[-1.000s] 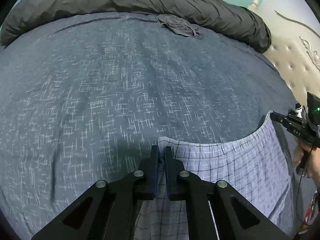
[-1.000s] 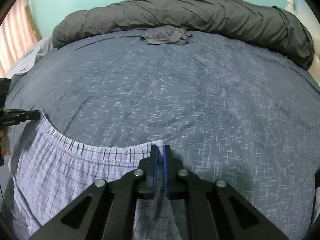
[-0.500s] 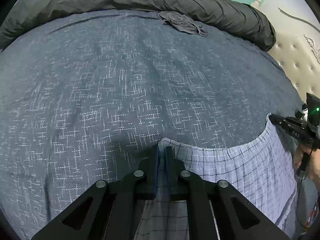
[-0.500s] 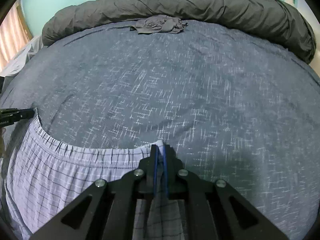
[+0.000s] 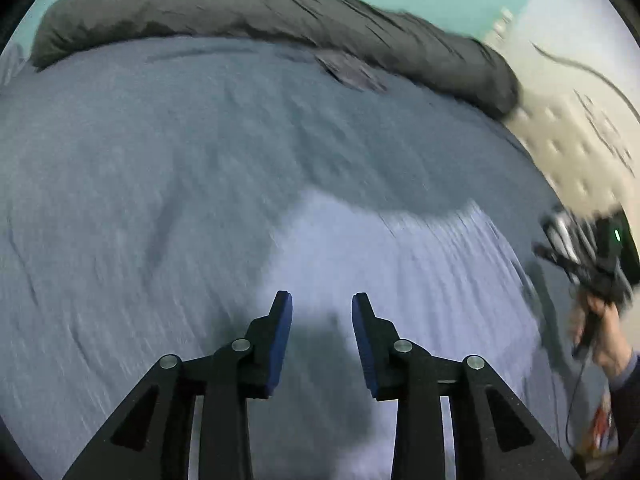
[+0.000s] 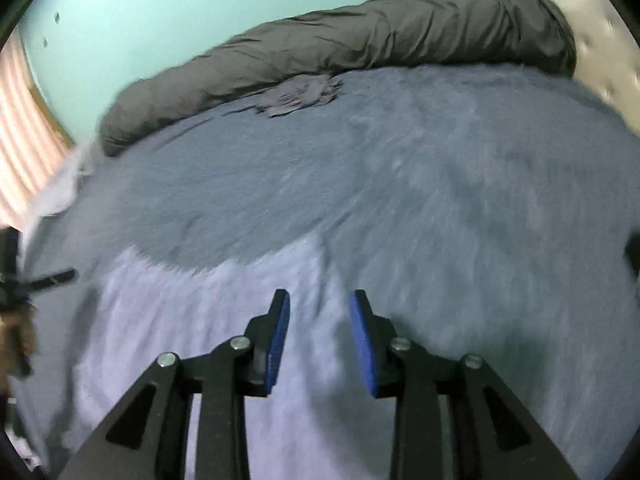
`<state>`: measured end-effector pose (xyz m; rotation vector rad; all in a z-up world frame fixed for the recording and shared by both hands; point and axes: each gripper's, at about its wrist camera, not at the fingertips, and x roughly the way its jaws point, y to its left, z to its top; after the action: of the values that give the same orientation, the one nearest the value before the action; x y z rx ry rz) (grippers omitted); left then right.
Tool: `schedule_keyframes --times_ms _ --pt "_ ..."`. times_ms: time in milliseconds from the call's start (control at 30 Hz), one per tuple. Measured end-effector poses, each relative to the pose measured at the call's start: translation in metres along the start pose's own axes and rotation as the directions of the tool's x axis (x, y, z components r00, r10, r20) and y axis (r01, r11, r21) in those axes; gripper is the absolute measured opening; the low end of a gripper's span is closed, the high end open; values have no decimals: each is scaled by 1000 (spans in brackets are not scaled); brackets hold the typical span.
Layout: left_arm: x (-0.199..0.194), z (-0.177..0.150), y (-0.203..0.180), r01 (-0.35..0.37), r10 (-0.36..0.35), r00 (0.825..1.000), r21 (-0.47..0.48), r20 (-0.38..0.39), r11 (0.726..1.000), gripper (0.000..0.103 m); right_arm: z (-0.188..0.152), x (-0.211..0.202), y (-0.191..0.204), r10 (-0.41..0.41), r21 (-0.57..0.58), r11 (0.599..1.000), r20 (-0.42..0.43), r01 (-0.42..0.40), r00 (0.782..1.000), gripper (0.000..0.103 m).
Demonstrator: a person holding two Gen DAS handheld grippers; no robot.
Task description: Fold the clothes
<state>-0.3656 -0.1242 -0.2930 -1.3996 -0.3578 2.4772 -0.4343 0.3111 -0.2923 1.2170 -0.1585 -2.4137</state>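
Observation:
Light blue checked shorts point(image 5: 400, 264) lie spread on the blue bedspread point(image 5: 160, 168), waistband toward the far side. They also show in the right wrist view point(image 6: 192, 320). My left gripper point(image 5: 322, 304) is open and empty just above the shorts' left part. My right gripper point(image 6: 319, 302) is open and empty above the shorts' right edge. Both views are motion-blurred. The right gripper shows at the right edge of the left wrist view point(image 5: 576, 260); the left gripper shows at the left edge of the right wrist view point(image 6: 40, 280).
A rolled dark grey duvet point(image 5: 280, 12) lies along the far side of the bed. A small crumpled grey garment point(image 6: 300, 94) lies in front of it. A cream tufted headboard point(image 5: 580, 132) stands to the right. A radiator point(image 6: 20, 128) is at the left.
Both grippers have opened and let go of the shorts' waistband corners. The shorts now lie flat on the bed. Both grippers have pulled back and up.

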Motion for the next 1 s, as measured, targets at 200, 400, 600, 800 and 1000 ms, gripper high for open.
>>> schedule_keyframes --times_ms 200,400,600,800,1000 --pt "2 -69 -46 129 -133 988 -53 -75 990 34 -72 -26 44 151 28 988 -102 -149 983 32" --pt "15 -103 -77 173 -181 978 -84 -103 981 34 -125 -39 80 220 34 975 -178 -217 959 32" --pt "21 -121 -108 162 -165 978 -32 -131 986 34 -153 -44 98 236 81 971 -190 -225 953 32" --pt "34 -125 -122 147 -144 981 8 -134 989 34 -167 -36 105 226 93 973 -214 -210 950 32" --pt "39 -125 -115 138 -138 982 -9 -129 990 34 -172 -28 109 240 82 970 -220 -227 946 12"
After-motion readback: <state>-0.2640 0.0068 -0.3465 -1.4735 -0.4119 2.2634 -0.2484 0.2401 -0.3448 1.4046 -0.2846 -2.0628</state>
